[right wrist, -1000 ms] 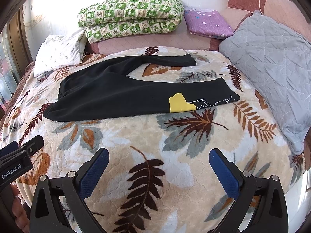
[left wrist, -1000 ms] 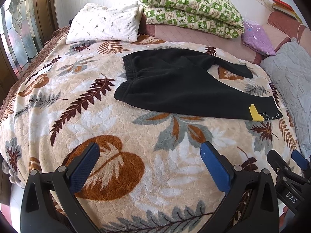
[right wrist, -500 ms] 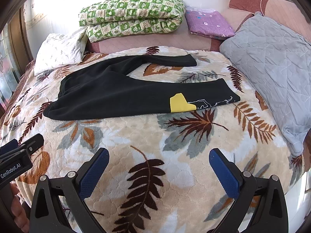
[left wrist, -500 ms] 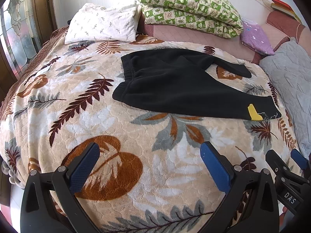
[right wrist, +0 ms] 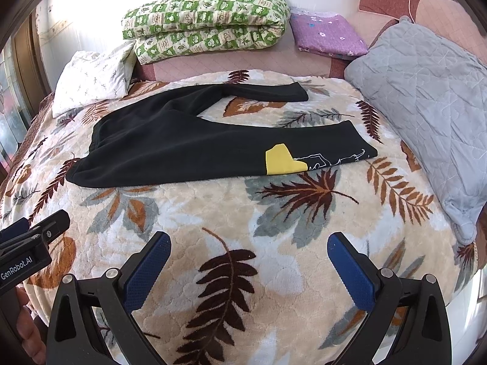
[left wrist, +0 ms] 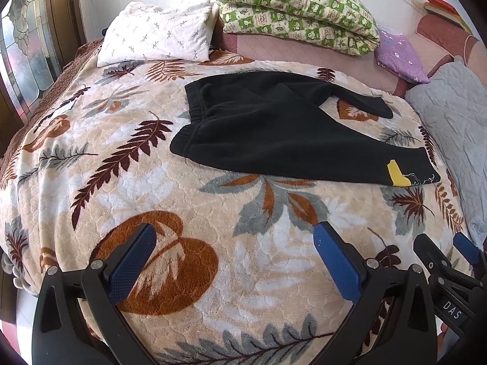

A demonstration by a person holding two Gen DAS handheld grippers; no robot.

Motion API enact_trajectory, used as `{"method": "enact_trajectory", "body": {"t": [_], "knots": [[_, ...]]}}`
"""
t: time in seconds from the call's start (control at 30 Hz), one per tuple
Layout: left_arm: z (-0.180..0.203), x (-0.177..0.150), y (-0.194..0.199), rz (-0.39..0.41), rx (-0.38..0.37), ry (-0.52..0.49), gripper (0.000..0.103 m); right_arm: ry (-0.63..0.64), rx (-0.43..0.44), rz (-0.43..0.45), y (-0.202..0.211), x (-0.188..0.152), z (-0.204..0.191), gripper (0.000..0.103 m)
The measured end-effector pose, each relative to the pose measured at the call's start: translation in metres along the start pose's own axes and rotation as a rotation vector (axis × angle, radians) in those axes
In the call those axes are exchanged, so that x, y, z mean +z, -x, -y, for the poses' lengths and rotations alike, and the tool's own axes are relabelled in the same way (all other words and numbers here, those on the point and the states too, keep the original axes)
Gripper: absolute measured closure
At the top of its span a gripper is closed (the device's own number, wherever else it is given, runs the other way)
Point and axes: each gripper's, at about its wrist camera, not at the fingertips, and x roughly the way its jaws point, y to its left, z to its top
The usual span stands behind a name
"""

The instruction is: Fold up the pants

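Black pants lie flat on the leaf-patterned bed blanket, waistband to the left, two legs spread to the right. The near leg bears a yellow patch by its cuff. They also show in the right wrist view. My left gripper is open and empty over the blanket's near edge, short of the pants. My right gripper is open and empty, also near the front edge. Each gripper's tip shows in the other's view, the right one and the left one.
A white pillow and a folded green checked quilt lie at the head of the bed. A purple cushion and a grey quilted cover lie at the right. A wooden window frame stands at the left.
Both grippers have drifted very slightly; the view shifts a little. The pants have not moved and both grippers stay open.
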Motion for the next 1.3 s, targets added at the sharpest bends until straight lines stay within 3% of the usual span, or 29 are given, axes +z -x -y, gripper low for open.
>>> {"method": "enact_trajectory", "body": {"t": [0.63,0.87,1.03,1.2,1.3], "knots": [[0.004,0.004,-0.012,-0.025,-0.009,-0.001,0.000,-0.016,0.008,-0.031,-0.017,0.001,0.005,0.000],[-0.005,0.031,-0.016,-0.051,-0.014,0.011,0.000,0.014,0.052,-0.031,-0.020,0.016,0.009,0.000],[-0.032,0.083,-0.026,-0.087,-0.032,0.051,0.000,0.008,0.119,-0.008,-0.023,0.056,0.035,0.001],[-0.073,0.148,-0.058,-0.151,0.004,0.138,0.000,0.003,0.125,0.044,-0.043,0.129,0.074,0.001],[-0.093,0.178,-0.081,-0.183,0.041,0.193,0.000,-0.028,0.148,0.006,-0.079,0.180,0.096,0.004]]}}
